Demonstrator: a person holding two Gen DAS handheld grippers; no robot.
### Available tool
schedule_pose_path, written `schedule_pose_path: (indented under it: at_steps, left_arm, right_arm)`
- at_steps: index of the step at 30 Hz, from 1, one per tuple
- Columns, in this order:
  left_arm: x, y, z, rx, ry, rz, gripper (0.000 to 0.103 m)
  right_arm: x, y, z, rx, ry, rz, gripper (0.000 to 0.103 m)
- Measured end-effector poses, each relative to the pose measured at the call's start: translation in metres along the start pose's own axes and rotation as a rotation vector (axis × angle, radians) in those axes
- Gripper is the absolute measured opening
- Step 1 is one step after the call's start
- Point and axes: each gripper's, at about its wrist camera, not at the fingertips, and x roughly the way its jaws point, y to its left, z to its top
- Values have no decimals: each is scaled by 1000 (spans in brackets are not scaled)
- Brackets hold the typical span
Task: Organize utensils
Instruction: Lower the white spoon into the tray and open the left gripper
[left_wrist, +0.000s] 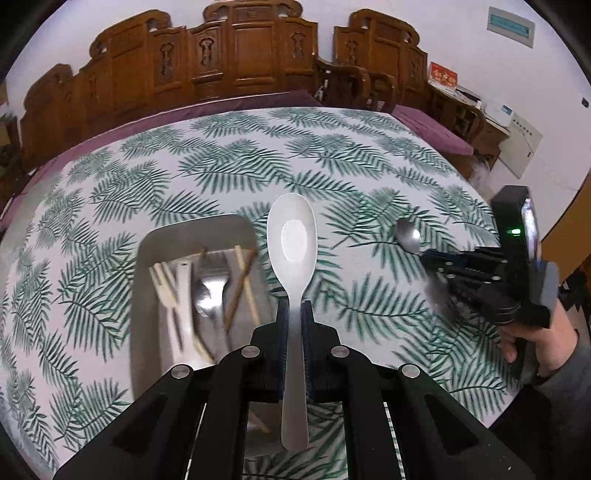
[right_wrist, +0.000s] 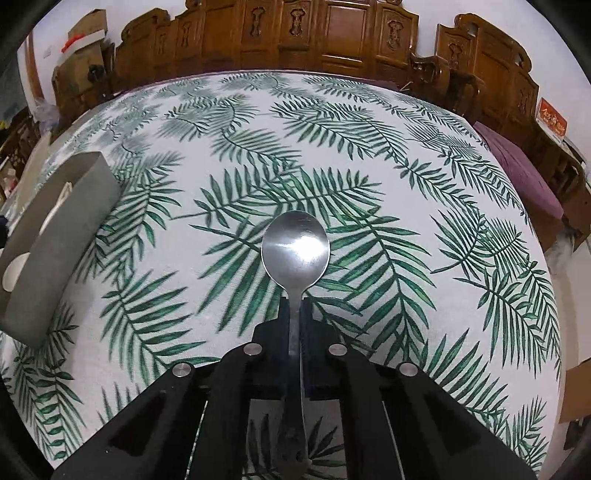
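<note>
My left gripper (left_wrist: 293, 308) is shut on the handle of a large white spoon (left_wrist: 292, 240), held above the table just right of a grey tray (left_wrist: 147, 258). The tray holds a metal fork (left_wrist: 214, 269), a metal spoon, pale wooden forks and brown chopsticks. My right gripper (right_wrist: 294, 301) is shut on the handle of a metal spoon (right_wrist: 295, 251), held above the tablecloth. It also shows in the left wrist view (left_wrist: 430, 254) at the right, with the metal spoon's bowl (left_wrist: 408, 234) sticking out. The tray shows in the right wrist view (right_wrist: 62, 236) at the far left.
The table carries a white cloth with green leaf print (right_wrist: 332, 147). Carved wooden chairs (left_wrist: 240, 55) stand along the far edge. A purple cushion (right_wrist: 524, 173) lies at the right. Boxes (right_wrist: 81, 48) sit at the far left.
</note>
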Motion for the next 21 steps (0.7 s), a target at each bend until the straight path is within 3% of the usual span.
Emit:
schedule_pose_path:
  at_steps: [11, 21]
  left_arm:
    - [28, 41, -8, -47, 60, 51, 6]
    - [30, 60, -10, -100, 55, 18, 7]
  right_arm:
    - [-38, 28, 9, -13, -90, 74, 7]
    - [-71, 72, 20, -63, -144, 135, 7]
